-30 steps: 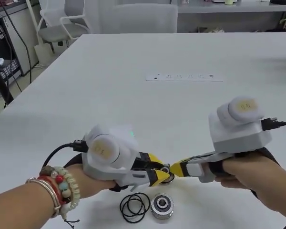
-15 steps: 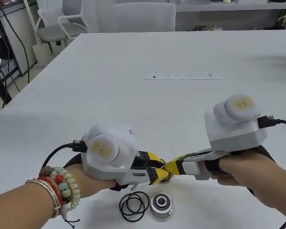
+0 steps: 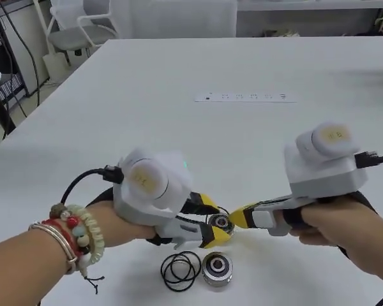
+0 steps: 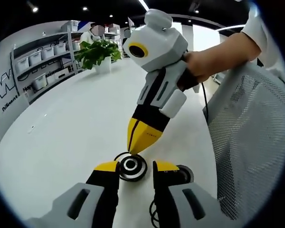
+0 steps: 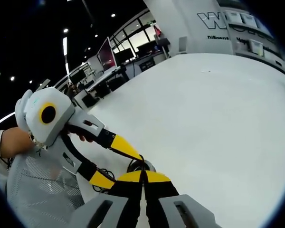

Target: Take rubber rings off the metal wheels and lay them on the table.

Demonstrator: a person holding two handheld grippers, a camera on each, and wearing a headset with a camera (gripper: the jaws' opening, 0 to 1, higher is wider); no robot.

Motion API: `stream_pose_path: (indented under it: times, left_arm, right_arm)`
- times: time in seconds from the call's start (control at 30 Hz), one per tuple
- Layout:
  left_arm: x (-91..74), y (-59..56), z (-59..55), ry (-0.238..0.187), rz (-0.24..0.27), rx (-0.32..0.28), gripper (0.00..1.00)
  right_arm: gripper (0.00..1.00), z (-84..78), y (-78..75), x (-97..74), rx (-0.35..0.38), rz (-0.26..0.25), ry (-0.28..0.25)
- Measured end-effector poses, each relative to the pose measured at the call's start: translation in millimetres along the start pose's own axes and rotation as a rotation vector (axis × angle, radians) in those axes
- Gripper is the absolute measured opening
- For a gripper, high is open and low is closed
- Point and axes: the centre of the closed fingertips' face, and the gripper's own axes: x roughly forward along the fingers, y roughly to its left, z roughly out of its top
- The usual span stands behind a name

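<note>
left gripper (image 3: 212, 220) is clamped on the held wheel (image 4: 131, 167), a jaw on each side, lifted just off the table (image 3: 179, 127). on the person's side of the held wheel, loose rings (image 3: 180, 269) lie just beside a second wheel (image 3: 217, 269). at the held wheel's rim the right gripper (image 3: 235, 218) has its jaws pressed together, pinching what looks like the rubber ring (image 4: 118, 156). to do this well, i'd grip firm with the left, roll the ring over the rim rather than yank it, then lay it by the loose rings. a power strip (image 3: 246, 97) lies well beyond the held wheel.
</note>
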Motion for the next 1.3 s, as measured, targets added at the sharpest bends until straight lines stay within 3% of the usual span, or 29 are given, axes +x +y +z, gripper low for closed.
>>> stream_pose_path:
  times: [0.13, 0.27, 0.47, 0.7, 0.9, 1.3]
  left_arm:
    - [-10.9, 4.4, 10.3, -0.018, 0.007, -0.008, 0.27]
    - [-26.1, 8.6, 22.1, -0.038, 0.011, -0.002, 0.35]
    - [-60.8, 12.1, 35.0, -0.053, 0.029, 0.011, 0.45]
    - [-99.6, 7.6, 39.3, -0.079, 0.052, 0.023, 0.52]
    - [-124.9, 3.2, 26.6, -0.064, 0.082, 0.014, 0.57]
    - [-152.0, -5.5, -11.2, -0.035, 0.142, -0.065, 0.6]
  right_arm:
    - [0.0, 2.2, -0.5, -1.9, 0.007, -0.005, -0.009]
    - [0.0, 5.1, -1.8, -4.4, 0.015, -0.008, -0.025]
    - [0.0, 10.9, 2.1, -6.7, 0.021, -0.003, -0.047]
    - [0.0, 16.8, 3.5, -8.5, 0.017, 0.007, -0.064]
    - [0.0, 21.5, 7.5, -11.6, 0.013, 0.013, -0.077]
    - [0.0, 29.9, 13.2, -19.2, 0.02, 0.025, -0.103]
